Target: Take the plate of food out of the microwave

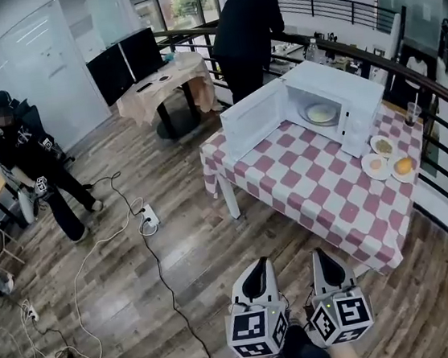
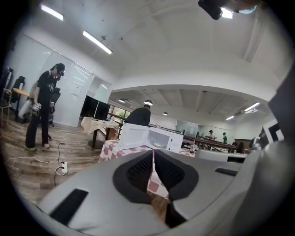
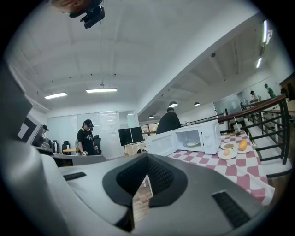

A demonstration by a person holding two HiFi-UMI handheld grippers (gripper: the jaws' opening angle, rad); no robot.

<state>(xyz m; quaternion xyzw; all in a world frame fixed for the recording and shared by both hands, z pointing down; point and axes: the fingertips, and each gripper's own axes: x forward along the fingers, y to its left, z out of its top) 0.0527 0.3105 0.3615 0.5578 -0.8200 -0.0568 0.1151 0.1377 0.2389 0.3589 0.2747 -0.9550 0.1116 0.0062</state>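
Carries left tool point(image 1: 257, 266) and right tool point(image 1: 324, 255) shut, empty, near; faces far white box microwave point(image 1: 356, 89) opened onto pale round plate point(image 1: 320, 113).

An open-plan office: monitors point(image 1: 125, 65), glass partition point(image 1: 40, 67), ceiling strip lights point(image 2: 97, 42).
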